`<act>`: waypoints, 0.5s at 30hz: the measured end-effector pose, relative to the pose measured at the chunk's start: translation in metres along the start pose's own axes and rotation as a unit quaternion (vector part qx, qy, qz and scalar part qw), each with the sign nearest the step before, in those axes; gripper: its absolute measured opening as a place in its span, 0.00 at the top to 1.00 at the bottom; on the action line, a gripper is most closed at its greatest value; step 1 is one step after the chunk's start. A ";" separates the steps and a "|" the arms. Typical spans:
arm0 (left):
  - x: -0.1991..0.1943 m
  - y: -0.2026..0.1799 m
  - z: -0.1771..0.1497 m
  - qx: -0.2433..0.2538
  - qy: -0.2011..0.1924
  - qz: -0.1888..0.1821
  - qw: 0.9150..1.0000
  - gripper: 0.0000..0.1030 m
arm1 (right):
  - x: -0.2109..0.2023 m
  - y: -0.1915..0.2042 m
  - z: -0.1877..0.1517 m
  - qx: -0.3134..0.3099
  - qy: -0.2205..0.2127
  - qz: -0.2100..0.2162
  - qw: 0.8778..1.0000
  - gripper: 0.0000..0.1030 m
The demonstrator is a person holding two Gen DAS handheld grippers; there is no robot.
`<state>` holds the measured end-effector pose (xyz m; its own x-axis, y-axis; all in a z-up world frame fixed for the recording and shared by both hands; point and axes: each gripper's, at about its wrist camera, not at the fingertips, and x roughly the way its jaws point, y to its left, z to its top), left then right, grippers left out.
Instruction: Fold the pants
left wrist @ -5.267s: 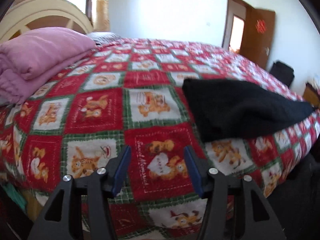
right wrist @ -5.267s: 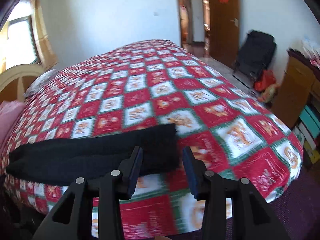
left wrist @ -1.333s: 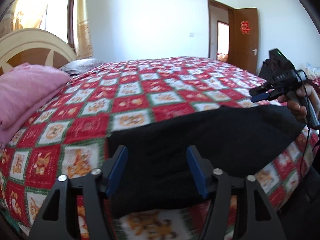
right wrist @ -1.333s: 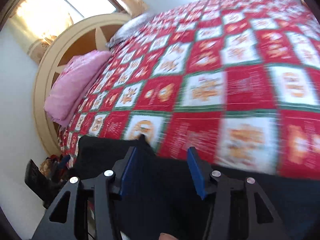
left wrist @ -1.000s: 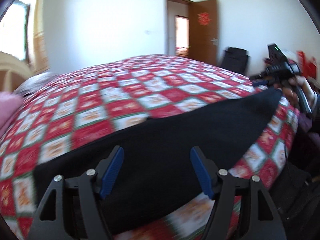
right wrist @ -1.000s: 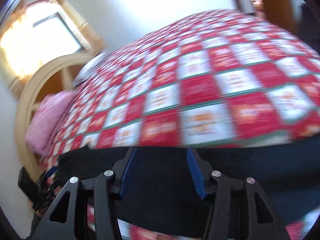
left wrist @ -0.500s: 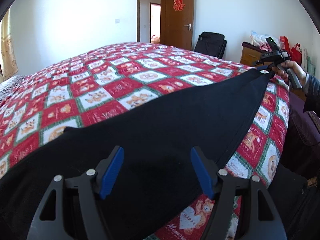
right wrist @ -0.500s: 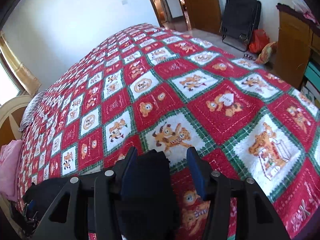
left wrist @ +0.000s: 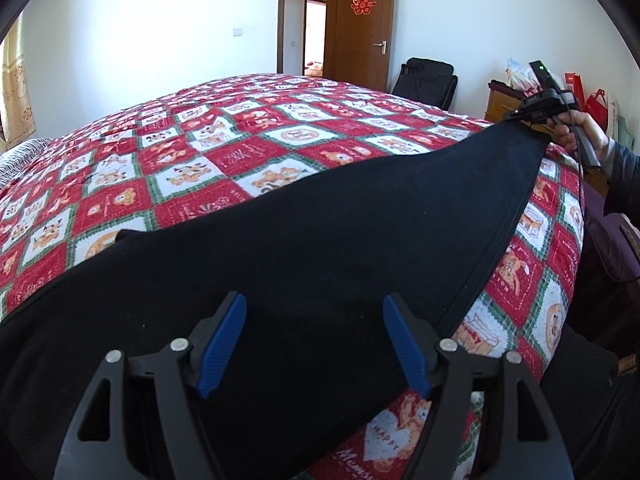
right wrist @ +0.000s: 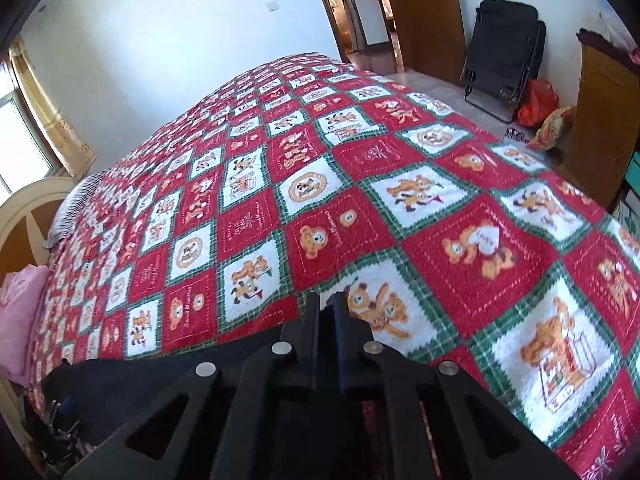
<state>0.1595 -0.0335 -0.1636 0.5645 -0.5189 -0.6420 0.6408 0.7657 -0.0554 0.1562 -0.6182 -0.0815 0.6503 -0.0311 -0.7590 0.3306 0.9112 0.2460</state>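
The black pants (left wrist: 320, 248) are spread lengthwise along the near edge of the bed (left wrist: 248, 152), on a red, white and green patchwork quilt (right wrist: 400, 208) printed with bears. One end of the garment is drawn out to a point at the far right of the left wrist view, where it is pinched by the right hand-held gripper (left wrist: 524, 114), which is held in a person's hand (left wrist: 576, 132). In the right wrist view the blue pads of that hand-held gripper (right wrist: 326, 312) are seen pressed together on a fold of the black cloth, with the rest of the pants trailing away to the lower left over the bed's edge.

The left hand-held gripper (left wrist: 316, 344) is held above the middle of the pants, with its blue fingers (left wrist: 224, 344) standing wide apart and opening slightly. Black cloth lies below and between them, but no contact by the pads can be seen.

A pink folded blanket (right wrist: 20, 312) is seen at the head of the bed beside a cream headboard (right wrist: 28, 208). A brown door (left wrist: 362, 36) with a red ornament and a black folded chair (right wrist: 504, 40) are seen by the far wall.
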 end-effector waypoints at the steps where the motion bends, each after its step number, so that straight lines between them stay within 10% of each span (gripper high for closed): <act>1: 0.000 -0.001 0.000 0.001 -0.001 0.001 1.000 0.27 | 0.005 0.000 0.000 -0.001 0.005 -0.008 1.000 0.94; 5: -0.001 -0.001 0.000 -0.002 -0.002 -0.003 1.000 0.26 | 0.019 -0.003 -0.006 -0.002 0.028 -0.027 0.999 0.92; 8: -0.006 0.000 0.000 -0.010 -0.005 -0.005 1.000 0.26 | 0.000 -0.003 -0.010 0.012 0.011 -0.051 0.999 0.53; 15: -0.023 -0.005 -0.003 -0.014 -0.031 0.001 0.999 0.26 | -0.066 0.086 -0.070 -0.115 -0.019 -0.011 0.993 0.53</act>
<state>0.1420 -0.0240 -0.1515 0.5974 -0.5401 -0.5928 0.6253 0.7765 -0.0773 0.0934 -0.5094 -0.0524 0.6708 -0.0639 -0.7389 0.1827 0.9798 0.0812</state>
